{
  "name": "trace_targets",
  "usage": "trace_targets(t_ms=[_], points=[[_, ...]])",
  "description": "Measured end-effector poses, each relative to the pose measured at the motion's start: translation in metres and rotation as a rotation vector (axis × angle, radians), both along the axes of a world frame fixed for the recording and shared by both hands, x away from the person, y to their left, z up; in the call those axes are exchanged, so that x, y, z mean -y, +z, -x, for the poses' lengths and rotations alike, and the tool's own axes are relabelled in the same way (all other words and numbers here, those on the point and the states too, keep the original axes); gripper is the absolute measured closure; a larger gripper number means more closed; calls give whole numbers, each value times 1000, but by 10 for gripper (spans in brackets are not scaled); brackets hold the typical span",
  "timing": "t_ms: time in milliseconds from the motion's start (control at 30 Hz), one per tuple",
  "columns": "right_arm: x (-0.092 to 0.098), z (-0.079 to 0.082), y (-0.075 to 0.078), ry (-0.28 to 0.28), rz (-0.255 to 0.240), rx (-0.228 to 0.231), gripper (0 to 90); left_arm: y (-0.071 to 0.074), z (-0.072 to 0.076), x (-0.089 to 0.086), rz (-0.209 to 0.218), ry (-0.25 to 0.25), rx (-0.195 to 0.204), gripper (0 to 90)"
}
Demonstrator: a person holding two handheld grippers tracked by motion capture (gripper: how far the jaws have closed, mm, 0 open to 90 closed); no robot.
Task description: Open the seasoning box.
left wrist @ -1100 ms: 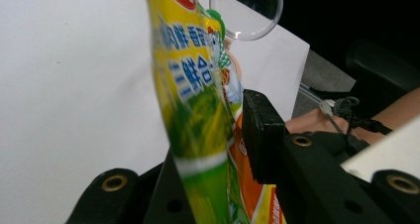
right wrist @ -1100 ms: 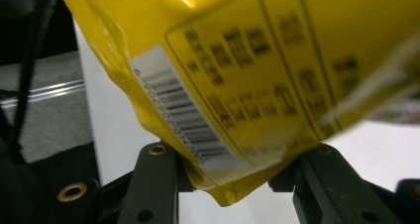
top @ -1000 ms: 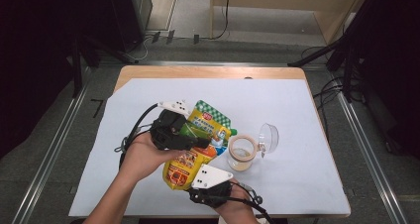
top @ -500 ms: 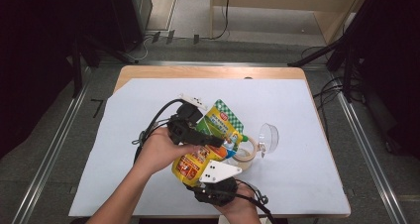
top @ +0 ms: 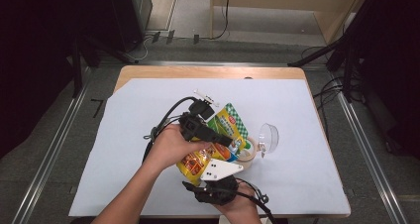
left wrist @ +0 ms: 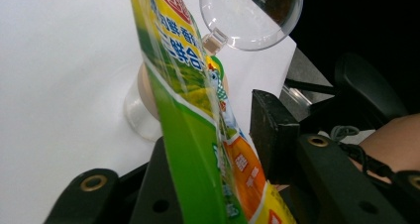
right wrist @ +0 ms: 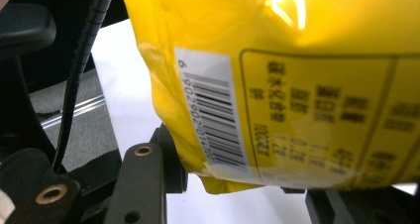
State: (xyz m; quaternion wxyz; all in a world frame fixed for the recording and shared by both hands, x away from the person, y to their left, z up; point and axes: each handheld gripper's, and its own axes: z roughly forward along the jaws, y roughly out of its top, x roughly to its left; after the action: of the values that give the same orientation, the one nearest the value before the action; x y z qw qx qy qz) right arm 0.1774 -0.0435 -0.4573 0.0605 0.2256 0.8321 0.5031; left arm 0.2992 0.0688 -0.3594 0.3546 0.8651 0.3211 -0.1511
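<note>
A yellow-and-green sauce pouch [top: 227,121] hangs tilted over a clear cup [top: 246,153] whose hinged lid [top: 270,136] lies open to the right. My left gripper [top: 227,141] reaches in from the left, shut on the pouch's middle. In the left gripper view the pouch [left wrist: 188,110] stands edge-on between the jaws, the cup [left wrist: 138,115] and lid [left wrist: 247,16] behind it. My right gripper [top: 210,167], under its grey plate, is shut on the pouch's lower end; the barcode side [right wrist: 297,85] bulges between its jaws. Both pairs of jaws have just been opening wider with the pouch still between them.
A white sheet [top: 307,115] covers the wooden table. Black cables [top: 163,120] loop left of my left hand. Metal floor rails [top: 366,149] run along both sides, and the table's front edge lies just below my right hand.
My left hand has slid right along the pouch toward the cup. The pouch's top has swung right with it. My right hand stayed almost in place.
</note>
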Motion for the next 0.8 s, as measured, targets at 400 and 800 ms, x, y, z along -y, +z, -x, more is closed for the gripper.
trace_targets(t_ms=[400,800], points=[[8,-13,-1,-42,-95,-108,605,3,5,-5,-38,20,30,631],[-2,-7,-1,24,-53,-88,557,-4,4,1,-58,10,-1,747]])
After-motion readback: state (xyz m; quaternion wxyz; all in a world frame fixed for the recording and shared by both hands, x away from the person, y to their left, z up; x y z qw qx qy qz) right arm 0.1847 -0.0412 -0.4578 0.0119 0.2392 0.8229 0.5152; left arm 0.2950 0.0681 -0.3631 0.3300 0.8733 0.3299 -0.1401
